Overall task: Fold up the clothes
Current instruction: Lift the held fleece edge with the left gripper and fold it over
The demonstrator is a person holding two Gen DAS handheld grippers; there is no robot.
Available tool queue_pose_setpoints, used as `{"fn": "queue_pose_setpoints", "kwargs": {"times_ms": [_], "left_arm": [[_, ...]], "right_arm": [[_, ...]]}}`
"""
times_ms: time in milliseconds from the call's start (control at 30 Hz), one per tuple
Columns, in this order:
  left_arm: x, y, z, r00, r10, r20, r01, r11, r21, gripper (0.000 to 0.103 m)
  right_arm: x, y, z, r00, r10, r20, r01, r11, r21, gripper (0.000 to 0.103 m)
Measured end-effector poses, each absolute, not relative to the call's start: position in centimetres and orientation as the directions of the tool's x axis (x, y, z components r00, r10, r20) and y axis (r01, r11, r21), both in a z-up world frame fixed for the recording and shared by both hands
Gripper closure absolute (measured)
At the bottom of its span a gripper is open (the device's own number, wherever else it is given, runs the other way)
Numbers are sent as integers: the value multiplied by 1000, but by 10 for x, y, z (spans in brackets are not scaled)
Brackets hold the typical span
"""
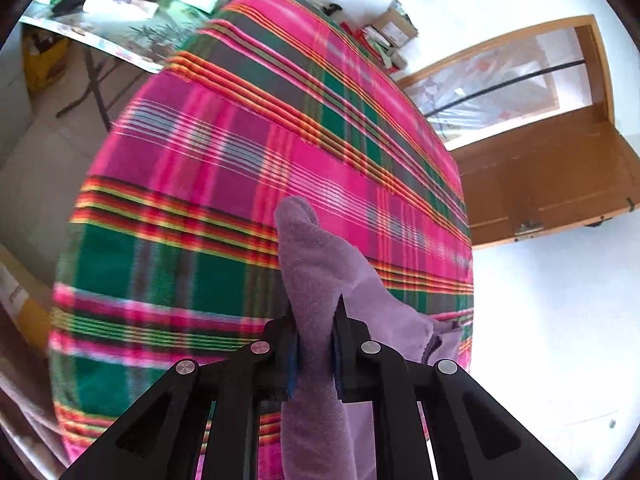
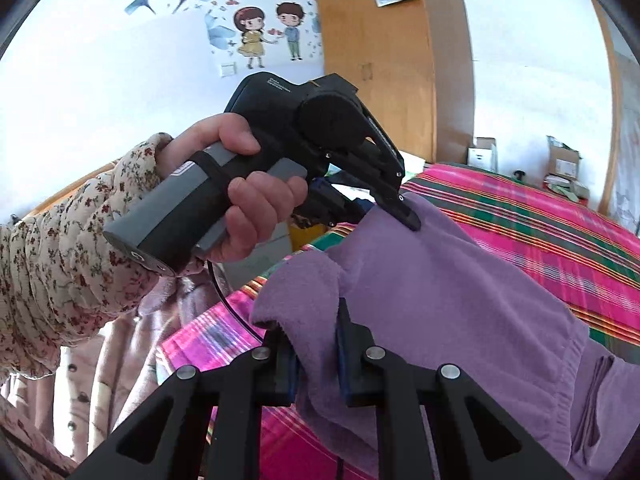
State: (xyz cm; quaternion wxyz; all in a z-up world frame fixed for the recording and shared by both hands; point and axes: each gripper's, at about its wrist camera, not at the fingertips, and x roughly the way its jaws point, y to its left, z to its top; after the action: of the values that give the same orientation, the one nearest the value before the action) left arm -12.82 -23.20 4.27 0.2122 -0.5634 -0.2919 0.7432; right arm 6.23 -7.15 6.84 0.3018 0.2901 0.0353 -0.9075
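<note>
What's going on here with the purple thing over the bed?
A person is folding a purple fleece garment over a plaid blanket, one handheld gripper in each hand. The left gripper and the right gripper are each shut on the cloth's edge, and it hangs stretched between them.

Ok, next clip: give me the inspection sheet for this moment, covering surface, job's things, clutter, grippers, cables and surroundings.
Surface: bed under a pink, green and orange plaid blanket.
Job's things: one soft purple fleece garment, lifted at one edge, the rest trailing onto the blanket.
Clutter: a pale pink buttoned garment at the bed's edge.
Grippers: left gripper shut on the fleece; right gripper shut on the fleece; a hand in a floral sleeve holds the left tool.
Cables: a black cord hangs below that hand.
Surroundings: wooden wardrobe, cartoon wall stickers, wooden door, cardboard boxes, a side table with papers.
</note>
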Motion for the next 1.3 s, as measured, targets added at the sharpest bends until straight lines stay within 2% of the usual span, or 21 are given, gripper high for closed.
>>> {"fn": "queue_pose_setpoints", "kwargs": {"times_ms": [267, 567, 1300], "left_arm": [[-122, -227, 60, -307, 611, -730, 18, -763, -646, 90], [-119, -191, 98, -329, 601, -729, -28, -778, -628, 90], [-103, -103, 167, -330, 643, -691, -172, -761, -625, 90]], "right_arm": [[59, -61, 77, -648, -563, -513, 570, -805, 164, 88], [80, -28, 99, -712, -555, -429, 528, -827, 193, 88], [124, 35, 146, -834, -471, -288, 423, -880, 216, 88]]}}
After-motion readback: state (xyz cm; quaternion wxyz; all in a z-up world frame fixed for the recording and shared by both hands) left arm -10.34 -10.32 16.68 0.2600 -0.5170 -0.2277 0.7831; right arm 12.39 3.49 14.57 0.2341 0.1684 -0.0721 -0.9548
